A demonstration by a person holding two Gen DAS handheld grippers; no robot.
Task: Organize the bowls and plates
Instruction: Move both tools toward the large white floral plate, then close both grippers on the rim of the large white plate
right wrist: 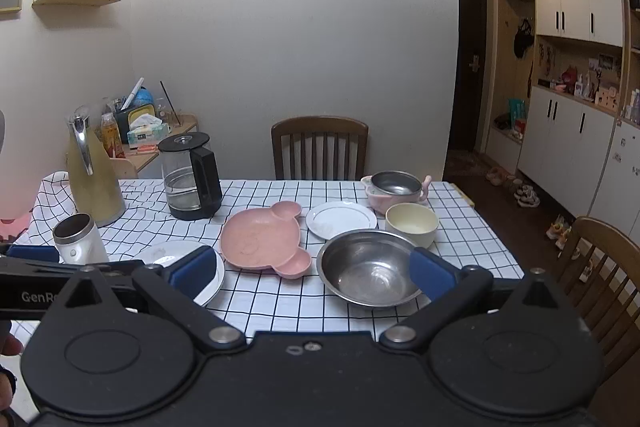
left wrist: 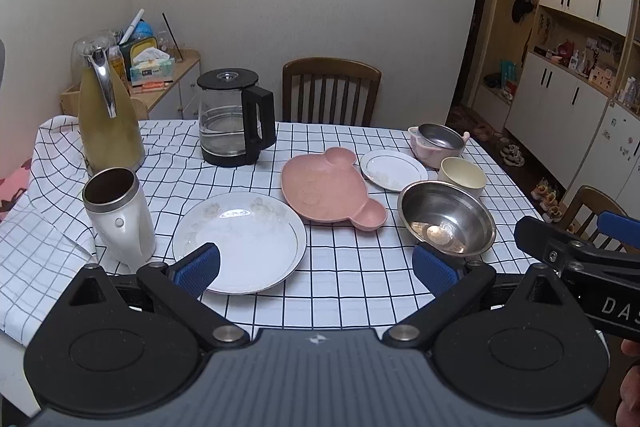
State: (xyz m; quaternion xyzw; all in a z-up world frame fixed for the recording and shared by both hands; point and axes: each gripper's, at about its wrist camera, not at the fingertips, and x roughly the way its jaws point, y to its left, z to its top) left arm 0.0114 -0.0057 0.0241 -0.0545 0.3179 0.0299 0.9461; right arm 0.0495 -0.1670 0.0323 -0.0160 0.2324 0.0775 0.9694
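Note:
On the checked tablecloth (left wrist: 344, 279) lie a large white plate (left wrist: 240, 227), a pink bear-shaped plate (left wrist: 320, 191), a small white plate (left wrist: 394, 169), a steel bowl (left wrist: 446, 219), a cream bowl (left wrist: 462, 177) and a pink bowl with a steel insert (left wrist: 438, 143). My left gripper (left wrist: 316, 269) is open and empty, above the near table edge between the large plate and the steel bowl. My right gripper (right wrist: 312, 273) is open and empty, in front of the steel bowl (right wrist: 368, 267) and the pink plate (right wrist: 262, 239); it shows at the right of the left wrist view (left wrist: 576, 251).
A white mug (left wrist: 118, 219), a yellow thermos jug (left wrist: 108, 119) and a glass kettle (left wrist: 234, 117) stand at the left and back of the table. A wooden chair (left wrist: 330, 91) is behind the table, another (right wrist: 600, 279) at the right. Cabinets line the right wall.

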